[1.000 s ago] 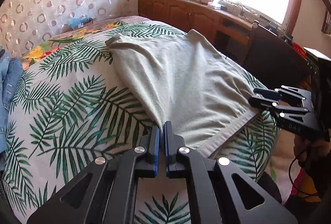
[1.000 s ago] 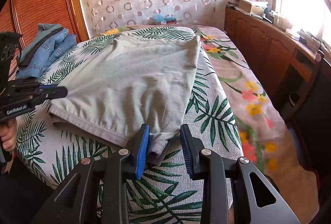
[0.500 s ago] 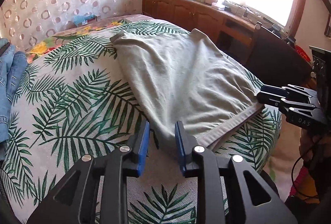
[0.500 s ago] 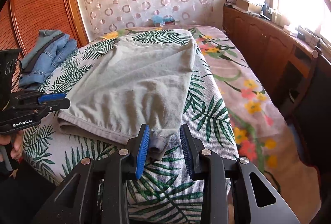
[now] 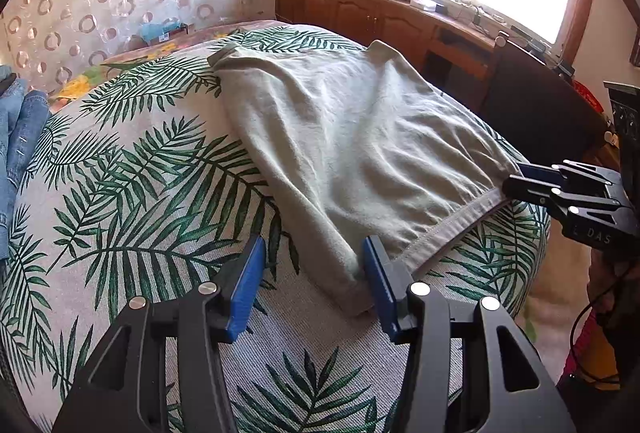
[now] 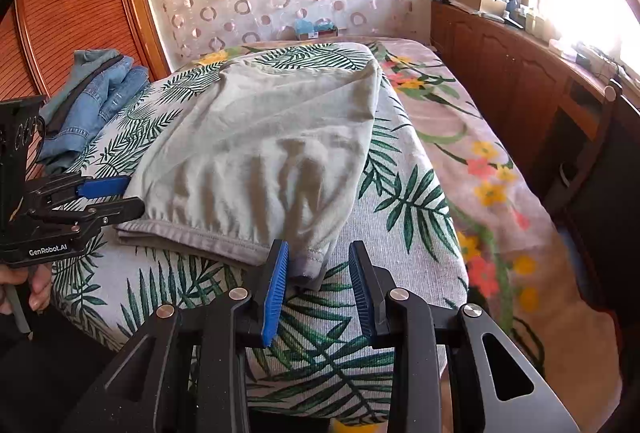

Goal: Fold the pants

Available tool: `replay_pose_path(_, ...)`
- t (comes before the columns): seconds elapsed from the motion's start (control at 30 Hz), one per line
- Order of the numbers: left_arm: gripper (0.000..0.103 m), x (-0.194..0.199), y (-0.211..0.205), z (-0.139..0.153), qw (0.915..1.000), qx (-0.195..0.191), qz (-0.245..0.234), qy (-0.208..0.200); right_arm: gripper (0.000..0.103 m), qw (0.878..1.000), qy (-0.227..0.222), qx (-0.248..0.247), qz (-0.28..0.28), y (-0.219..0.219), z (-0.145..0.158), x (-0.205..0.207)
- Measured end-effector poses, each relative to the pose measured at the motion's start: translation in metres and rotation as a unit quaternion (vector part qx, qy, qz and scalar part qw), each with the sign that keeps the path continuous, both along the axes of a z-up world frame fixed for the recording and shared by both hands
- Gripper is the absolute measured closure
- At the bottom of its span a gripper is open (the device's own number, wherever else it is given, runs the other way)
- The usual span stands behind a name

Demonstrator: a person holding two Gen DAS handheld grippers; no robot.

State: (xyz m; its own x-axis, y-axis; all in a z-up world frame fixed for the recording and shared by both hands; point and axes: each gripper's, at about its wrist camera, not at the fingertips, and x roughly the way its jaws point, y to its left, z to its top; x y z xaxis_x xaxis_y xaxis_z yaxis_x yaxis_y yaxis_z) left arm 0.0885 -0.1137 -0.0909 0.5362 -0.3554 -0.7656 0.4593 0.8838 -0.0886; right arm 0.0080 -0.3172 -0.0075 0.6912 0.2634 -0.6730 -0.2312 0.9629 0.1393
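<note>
Grey-green pants (image 5: 352, 137) lie folded lengthwise on the palm-leaf bedspread (image 5: 132, 201), waistband toward me. My left gripper (image 5: 314, 253) straddles the near left waistband corner. Its jaws are opening, and the cloth lies loose between the blue pads, close to the right one. In the right wrist view the pants (image 6: 264, 145) have their other waistband corner between the fingers of my right gripper (image 6: 319, 253). That gripper is open, with a gap beside the cloth. Each gripper shows in the other's view: the right gripper (image 5: 514, 179) and the left gripper (image 6: 134, 195).
A pile of blue jeans (image 6: 88, 101) sits at the bed's far left. A floral blanket (image 6: 460, 137) covers the right side of the bed. Wooden cabinets (image 5: 380, 17) run under the bright window, with a dark chair (image 5: 540, 113) beside the bed. A wooden wardrobe (image 6: 68, 13) stands at the left.
My left gripper's jaws, shut at the pants' corner a second ago, have spread apart and let the cloth go. The right gripper has kept its place and gap.
</note>
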Motion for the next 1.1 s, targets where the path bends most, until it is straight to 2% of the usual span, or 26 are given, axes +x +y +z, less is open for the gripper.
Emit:
replay_pose_path(0.43,0.052,-0.009,0.001,0.001,0.9999,-0.014,-0.009,0.004,0.071,1.0,0.005,0.009,0.008,0.002,-0.003,0.002)
replay_pose_path(0.53,0.057,-0.011,0.0,0.001,0.9994,-0.025,-0.019,0.013,0.072,1.0,0.007,0.013,0.008,0.002,-0.003,0.003)
replay_pose_path(0.63,0.06,-0.014,-0.003,0.001,0.9992,-0.026,-0.026,0.014,0.078,1.0,0.005,0.014,0.013,0.004,-0.004,0.002)
replay_pose_path(0.77,0.074,-0.016,-0.005,0.002,0.9985,-0.035,-0.038,0.017,0.087,1.0,0.006,0.021,0.017,0.006,-0.004,0.001)
replay_pose_path(0.9,0.089,-0.02,-0.009,0.008,0.998,-0.031,-0.053,0.01,0.088,1.0,0.002,0.024,0.017,0.004,-0.004,0.0)
replay_pose_path(1.1,0.093,-0.023,-0.003,0.017,0.9978,-0.044,-0.049,0.002,0.089,0.999,-0.008,0.032,0.024,0.004,0.004,-0.007)
